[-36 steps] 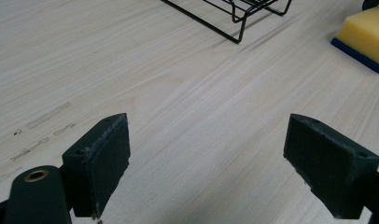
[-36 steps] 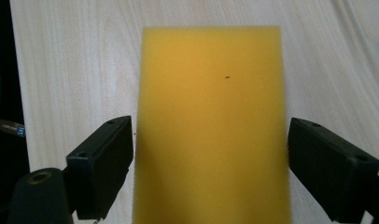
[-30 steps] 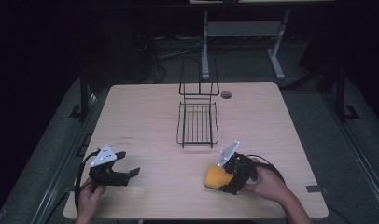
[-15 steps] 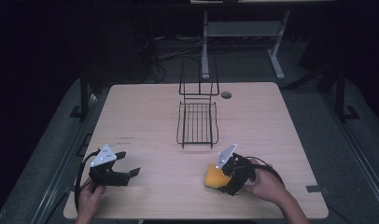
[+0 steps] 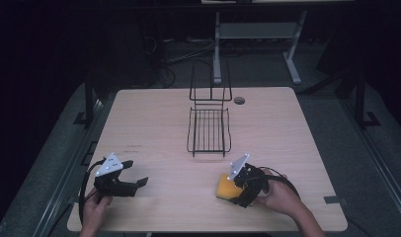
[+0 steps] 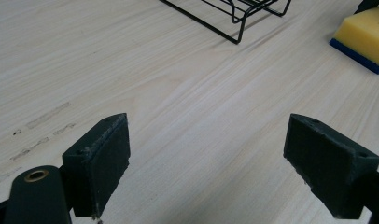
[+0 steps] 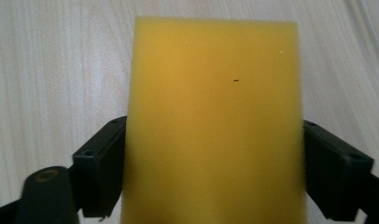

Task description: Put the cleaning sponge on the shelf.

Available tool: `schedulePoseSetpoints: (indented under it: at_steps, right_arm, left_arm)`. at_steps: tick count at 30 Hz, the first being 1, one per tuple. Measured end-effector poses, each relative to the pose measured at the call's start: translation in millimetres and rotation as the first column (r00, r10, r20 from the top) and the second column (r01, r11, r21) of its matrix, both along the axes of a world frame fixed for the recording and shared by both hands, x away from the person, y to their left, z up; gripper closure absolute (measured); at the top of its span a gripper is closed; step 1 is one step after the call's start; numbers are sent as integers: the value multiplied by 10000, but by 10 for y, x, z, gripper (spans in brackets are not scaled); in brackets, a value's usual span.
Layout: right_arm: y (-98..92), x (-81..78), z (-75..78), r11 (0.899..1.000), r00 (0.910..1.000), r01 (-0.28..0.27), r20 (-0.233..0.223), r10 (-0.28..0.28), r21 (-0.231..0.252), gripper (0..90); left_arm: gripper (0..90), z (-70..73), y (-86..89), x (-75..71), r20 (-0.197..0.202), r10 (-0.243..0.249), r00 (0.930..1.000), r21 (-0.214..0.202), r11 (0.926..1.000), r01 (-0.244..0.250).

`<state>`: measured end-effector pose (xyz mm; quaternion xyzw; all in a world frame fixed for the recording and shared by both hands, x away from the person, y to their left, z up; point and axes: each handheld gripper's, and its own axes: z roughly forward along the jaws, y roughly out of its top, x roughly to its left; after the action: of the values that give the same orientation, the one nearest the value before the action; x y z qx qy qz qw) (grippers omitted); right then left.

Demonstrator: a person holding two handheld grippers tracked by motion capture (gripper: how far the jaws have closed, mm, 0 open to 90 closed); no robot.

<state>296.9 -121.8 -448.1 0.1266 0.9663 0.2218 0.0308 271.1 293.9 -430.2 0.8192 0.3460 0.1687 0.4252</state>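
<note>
Resting on the near right part of the table (image 5: pixel 287 128), a yellow sponge (image 5: pixel 224 186) with a blue underside sits between the two fingers of the right gripper (image 5: pixel 238 190). In the right gripper view the sponge (image 7: pixel 215 121) stands up the middle, and the black fingers (image 7: pixel 101 168) press against its two long sides, so they are closed onto it at about the sponge's own width. A hand (image 5: pixel 280 197) holds that gripper from the near right edge, with a cable looping beside it.

At the near left, the left gripper (image 5: pixel 134 175) lies low over the bare wood, held by the person's other hand (image 5: pixel 95 210). Its fingers (image 6: pixel 99 161) are spread wide with nothing between them but table. In the left gripper view the sponge (image 6: pixel 362 35) lies well apart at the upper right, its blue layer against the wood.

A black wire rack (image 5: pixel 209 129) stands near the middle of the table, with a tall wire back at its far end. It looks empty, though the thin wires are hard to read from above. A small round hole (image 5: pixel 239 100) sits just right of the rack's far end.
</note>
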Motion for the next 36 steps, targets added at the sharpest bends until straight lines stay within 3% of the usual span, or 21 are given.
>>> schedulePoseSetpoints:
  at_steps: [17,36]
  right_arm:
    - [15,44,79,9999,9998,-144,-97,144,62,219]
    - [147,277,316,9983,9984,-529,-181,533,256,220]
  left_arm:
    - [141,8,16,8,40,44,10000,-67,10000,-44]
    - [141,18,-19,39,62,35,10000,23,10000,-35]
